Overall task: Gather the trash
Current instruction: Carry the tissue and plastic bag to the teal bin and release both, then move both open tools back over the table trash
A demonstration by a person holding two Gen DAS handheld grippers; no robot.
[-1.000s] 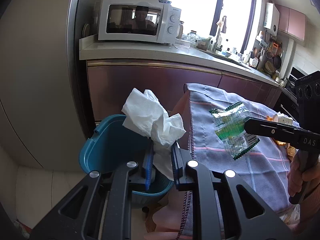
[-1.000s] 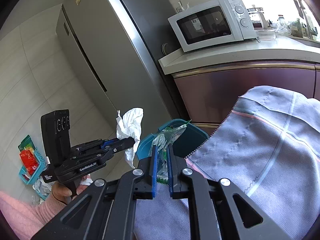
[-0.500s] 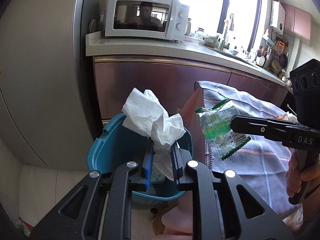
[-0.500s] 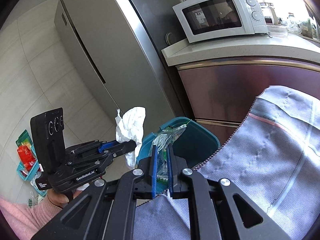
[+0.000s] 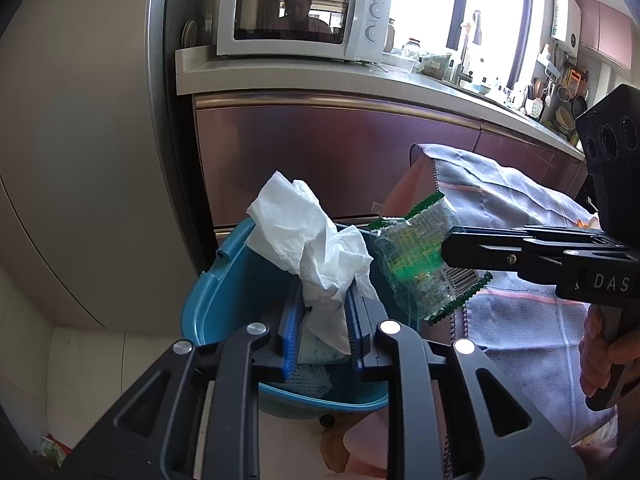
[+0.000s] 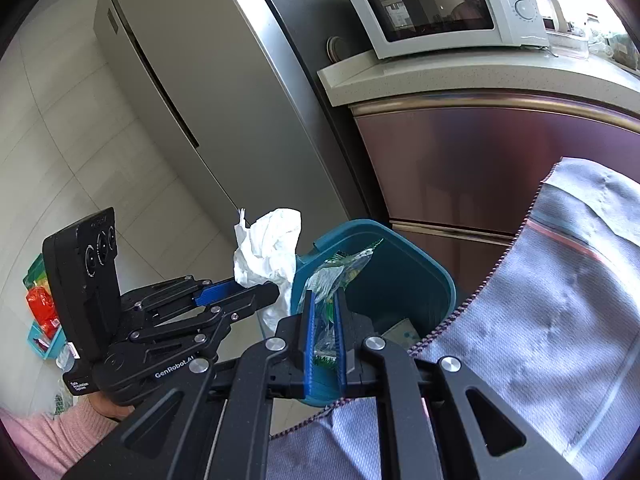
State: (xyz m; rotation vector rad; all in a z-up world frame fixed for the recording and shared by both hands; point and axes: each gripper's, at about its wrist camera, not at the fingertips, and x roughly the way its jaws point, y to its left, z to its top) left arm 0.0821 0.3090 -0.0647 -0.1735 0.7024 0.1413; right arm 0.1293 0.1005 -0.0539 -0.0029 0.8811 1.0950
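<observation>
Both jaws grip trash: the left gripper, whose jaws have just been opening a little, has the white tissue between its blue pads, and the right gripper pinches the green wrapper tight. Each piece hangs over the open blue bin on the floor. Beside it lies a grey cloth. Farther back, a white microwave sits on the counter.
</observation>
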